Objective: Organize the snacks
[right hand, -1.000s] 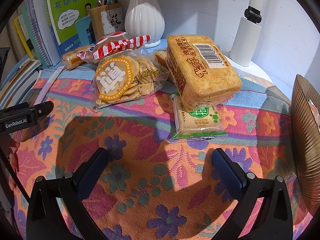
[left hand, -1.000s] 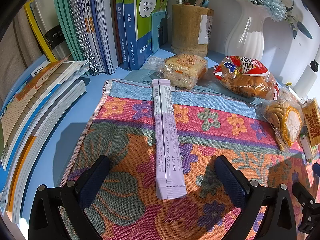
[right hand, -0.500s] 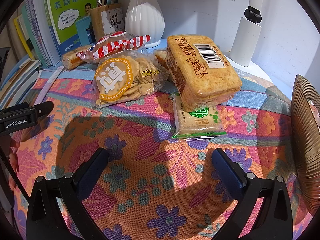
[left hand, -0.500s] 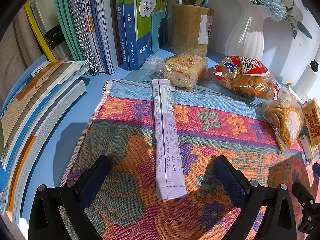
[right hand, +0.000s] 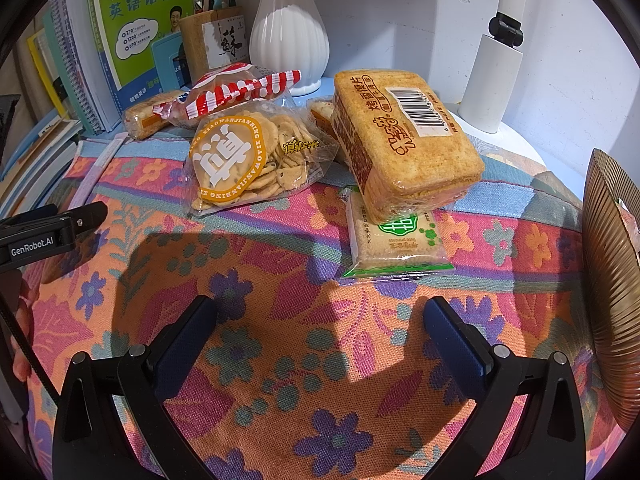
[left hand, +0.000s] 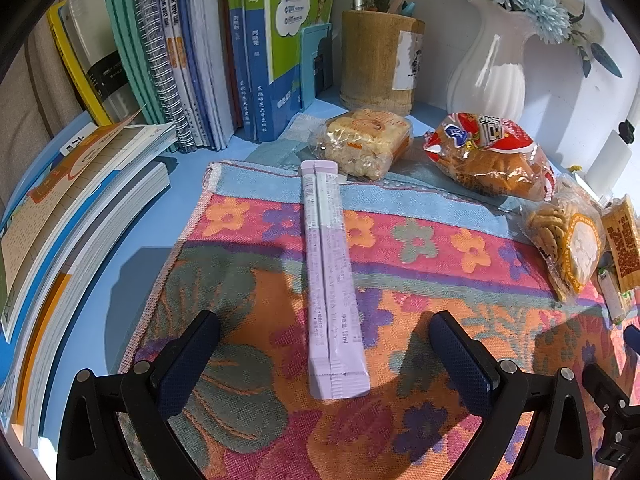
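Lilac and slim, the stick packet [left hand: 329, 276] lies flat on the floral cloth [left hand: 420, 240], long axis running straight away between the spread, empty fingers of the left gripper [left hand: 324, 364] (the right gripper [right hand: 320, 344], equally agape, faces the biscuits instead).

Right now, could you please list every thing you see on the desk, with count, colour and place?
Stick sachet: 1, lilac, cloth centre-left.
Cracker bag: 1, clear with orange label, cloth centre.
Toast pack: 1, golden, leaning on the green-labelled pack.
Red-striped bag: 1, behind crackers.
Cake pack: 1, yellow, cloth's far edge.
Vase: 1, white, back.
Pen holder: 1, brown.
Books: many, left.
Cloth: 1, floral.
Left gripper: open.
Right gripper: open.
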{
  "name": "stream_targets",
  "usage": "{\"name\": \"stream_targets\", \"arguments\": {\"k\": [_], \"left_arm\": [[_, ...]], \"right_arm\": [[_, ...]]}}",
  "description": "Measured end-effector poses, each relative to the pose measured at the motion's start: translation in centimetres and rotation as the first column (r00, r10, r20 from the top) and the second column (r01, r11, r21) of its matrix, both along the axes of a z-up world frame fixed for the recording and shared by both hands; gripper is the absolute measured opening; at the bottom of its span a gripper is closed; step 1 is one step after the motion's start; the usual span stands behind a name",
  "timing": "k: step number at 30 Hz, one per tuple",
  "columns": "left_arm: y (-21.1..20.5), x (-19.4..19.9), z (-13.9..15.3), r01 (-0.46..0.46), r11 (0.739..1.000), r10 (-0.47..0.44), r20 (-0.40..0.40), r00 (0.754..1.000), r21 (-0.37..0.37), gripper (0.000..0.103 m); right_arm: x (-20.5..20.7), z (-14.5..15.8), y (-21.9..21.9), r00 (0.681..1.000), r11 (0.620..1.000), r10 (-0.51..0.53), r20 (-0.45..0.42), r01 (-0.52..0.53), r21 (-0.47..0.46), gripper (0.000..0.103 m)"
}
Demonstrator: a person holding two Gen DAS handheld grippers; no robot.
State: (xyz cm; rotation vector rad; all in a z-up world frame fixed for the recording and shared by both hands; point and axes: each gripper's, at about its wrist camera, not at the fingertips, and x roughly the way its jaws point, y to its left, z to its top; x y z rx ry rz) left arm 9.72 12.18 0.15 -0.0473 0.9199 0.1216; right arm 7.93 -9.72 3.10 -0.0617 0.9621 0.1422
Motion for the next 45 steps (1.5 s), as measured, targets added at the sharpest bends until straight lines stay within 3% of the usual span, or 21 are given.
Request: {"name": "stream_targets", "arguments": {"k": [6, 18, 20, 23, 45], "left_arm": [[-1.1, 0.2, 0.2, 0.052, 0.998, -0.052, 0.002, 0.999, 0.022, 0.103], [-1.3, 0.6, 0.1, 0.072, 0.997, -0.072, 0.004, 0.997, 0.014, 0.103], [-1.8, 0.4, 0.2, 0.095, 0.995, -0.095, 0.014, 0.995, 0.014, 0.093], [-2.6, 0.3, 0.4, 0.13, 0.991, -0.131, 0.026, 0.991, 0.028, 0.086], [-2.5, 0.7, 0.2, 0.142, 0.99, -0.142, 0.017, 0.99, 0.006, 0.093]], "right_arm": [[0.0, 0.0, 0.0, 1.0, 1.0, 0.0, 0.0, 0.0, 0.0, 0.103], [0.0, 0.0, 0.0, 1.0, 1.0, 0.0, 0.0, 0.0, 0.0, 0.103], [0.0, 0.0, 0.0, 1.0, 1.0, 0.0, 0.0, 0.0, 0.0, 0.103], [0.0, 0.0, 0.0, 1.0, 1.0, 0.0, 0.001, 0.0, 0.0, 0.103], [0.0, 0.0, 0.0, 1.0, 1.0, 0.0, 0.001, 0.0, -0.001, 0.103]]}}
